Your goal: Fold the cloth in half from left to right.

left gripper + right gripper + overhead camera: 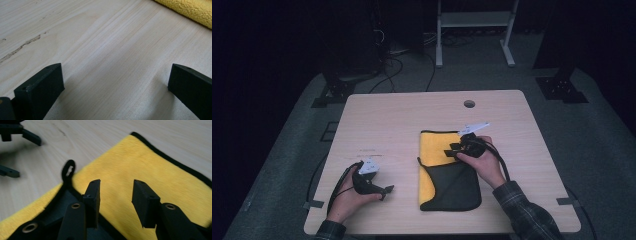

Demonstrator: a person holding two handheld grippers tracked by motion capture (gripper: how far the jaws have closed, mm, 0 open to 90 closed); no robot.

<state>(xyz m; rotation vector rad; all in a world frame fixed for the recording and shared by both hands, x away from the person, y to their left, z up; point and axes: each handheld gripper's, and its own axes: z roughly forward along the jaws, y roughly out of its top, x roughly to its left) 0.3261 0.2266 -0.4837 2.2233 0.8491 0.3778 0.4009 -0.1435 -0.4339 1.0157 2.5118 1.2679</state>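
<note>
A yellow cloth (438, 147) with black edging lies on the wooden table (382, 117), right of centre. Its near part is folded over and shows a black side (453, 189). My right gripper (453, 150) hovers low over the cloth's middle and points left; in the right gripper view its jaws (116, 188) stand apart over the yellow pile (145, 162) with nothing between them. A black hanging loop (68, 171) sticks out from the cloth's edge. My left gripper (385, 191) rests at the front left, wide open over bare wood (115, 72), with the cloth's edge (192, 11) farther off.
A round cable hole (469, 104) sits near the table's far edge. Beyond the table are dark floor, cables (397, 67) and a white stand frame (474, 30). Bare wood stretches between the left gripper and the cloth.
</note>
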